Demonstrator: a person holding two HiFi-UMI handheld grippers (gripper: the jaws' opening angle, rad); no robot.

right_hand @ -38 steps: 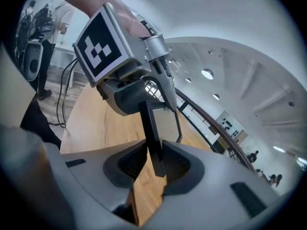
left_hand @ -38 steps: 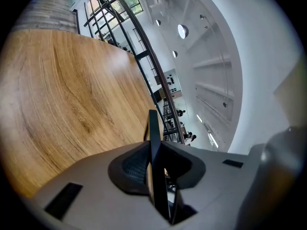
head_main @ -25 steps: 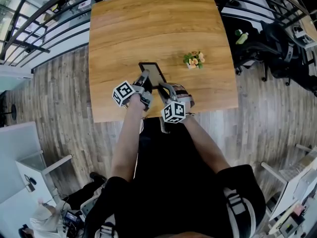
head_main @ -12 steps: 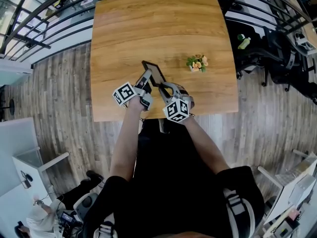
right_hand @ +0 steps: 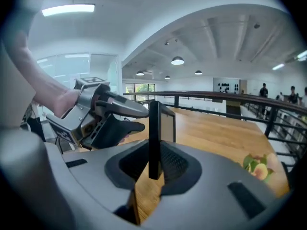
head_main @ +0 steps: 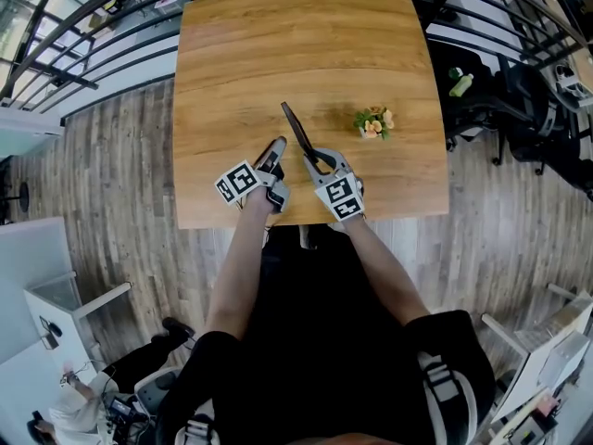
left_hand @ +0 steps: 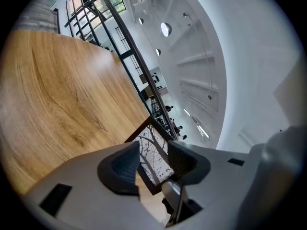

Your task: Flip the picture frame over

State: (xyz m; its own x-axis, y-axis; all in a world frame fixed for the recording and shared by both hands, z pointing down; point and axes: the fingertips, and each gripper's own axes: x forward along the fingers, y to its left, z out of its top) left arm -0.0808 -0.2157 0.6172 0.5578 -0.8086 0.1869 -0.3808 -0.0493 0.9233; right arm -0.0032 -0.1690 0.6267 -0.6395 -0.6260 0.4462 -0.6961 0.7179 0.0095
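Observation:
The picture frame (head_main: 298, 132) is black with a tree print. It stands up on its edge over the wooden table (head_main: 278, 44), near the front middle. My right gripper (head_main: 318, 159) is shut on its near edge; in the right gripper view the frame (right_hand: 154, 128) is edge-on between the pads. My left gripper (head_main: 276, 149) sits just left of the frame. Its jaws have just been opening and now stand open. In the left gripper view the frame (left_hand: 154, 150) shows past the gap and neither pad presses on it.
A small bunch of orange flowers (head_main: 373, 120) lies on the table to the right of the frame, also at the right gripper view's right edge (right_hand: 261, 166). Black railings (head_main: 83, 54) run behind the table. Dark chairs (head_main: 519, 100) stand at the right.
The frame has risen from lying nearly flat to standing on its edge. The left jaws opened and let go of it. The right gripper rolled and lifted slightly with the frame.

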